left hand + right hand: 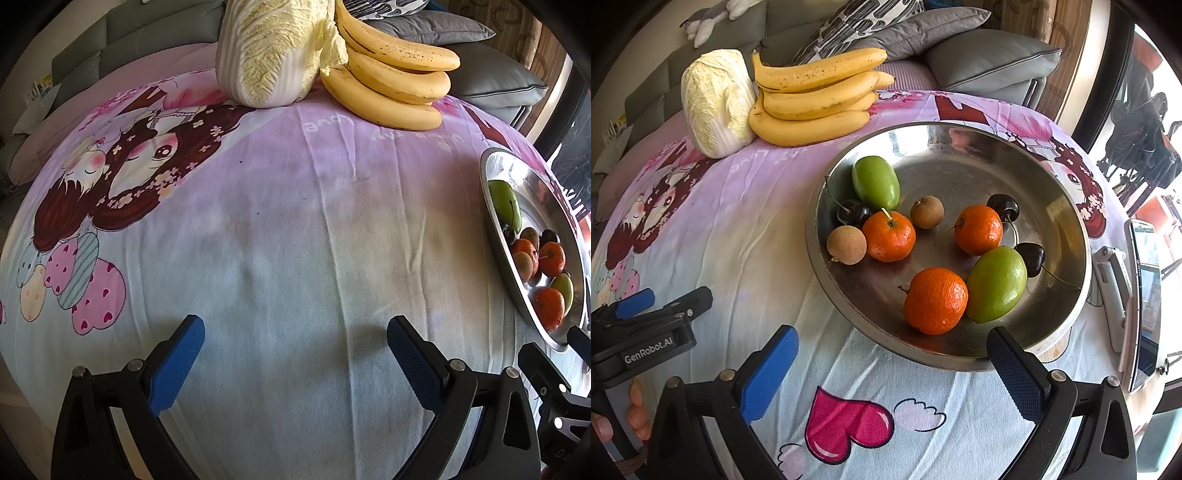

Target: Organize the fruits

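Note:
A steel bowl (1067,206) holds three tangerines (936,301), two green fruits (996,283), brown longans (846,244) and dark cherries (854,213). In the left wrist view the same bowl (517,166) sits at the right edge. A bunch of bananas (816,92) (391,77) lies at the far side beside a napa cabbage (714,103) (269,51). My right gripper (892,363) is open, its fingers just short of the bowl's near rim. My left gripper (295,354) is open over bare cloth, and also shows at the left of the right wrist view (646,306).
The table wears a pink and pale blue cartoon cloth (280,206). A phone on a white stand (1145,295) is at the right edge. Grey sofa cushions (990,59) lie behind the table. A person's fingers (637,406) grip the left tool.

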Motion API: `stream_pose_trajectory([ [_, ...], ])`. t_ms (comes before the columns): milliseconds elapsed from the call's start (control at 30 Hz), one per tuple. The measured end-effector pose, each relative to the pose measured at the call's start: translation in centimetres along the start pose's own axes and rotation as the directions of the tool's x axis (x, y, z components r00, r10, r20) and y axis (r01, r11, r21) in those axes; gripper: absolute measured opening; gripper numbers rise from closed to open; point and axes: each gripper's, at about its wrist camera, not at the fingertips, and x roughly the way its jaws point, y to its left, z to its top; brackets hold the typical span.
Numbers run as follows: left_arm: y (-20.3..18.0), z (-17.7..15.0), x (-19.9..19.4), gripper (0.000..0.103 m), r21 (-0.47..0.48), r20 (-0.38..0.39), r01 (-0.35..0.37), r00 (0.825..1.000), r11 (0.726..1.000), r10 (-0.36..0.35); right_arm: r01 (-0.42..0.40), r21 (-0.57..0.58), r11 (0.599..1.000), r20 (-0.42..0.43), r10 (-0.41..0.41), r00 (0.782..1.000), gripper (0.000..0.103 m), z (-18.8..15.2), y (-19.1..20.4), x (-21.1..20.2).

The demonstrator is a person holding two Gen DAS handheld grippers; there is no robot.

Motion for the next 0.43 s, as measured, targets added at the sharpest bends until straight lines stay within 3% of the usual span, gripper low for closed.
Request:
stream_pose_trajectory([
  [433, -0.07, -0.07, -0.09, 0.099, 0.012, 0.004, 0.006, 1.000, 1.000, -0.006, 0.001, -0.004, 1.000, -0.002, -0.001, 1.000, 0.103, -0.04, -0.08, 0.00],
])
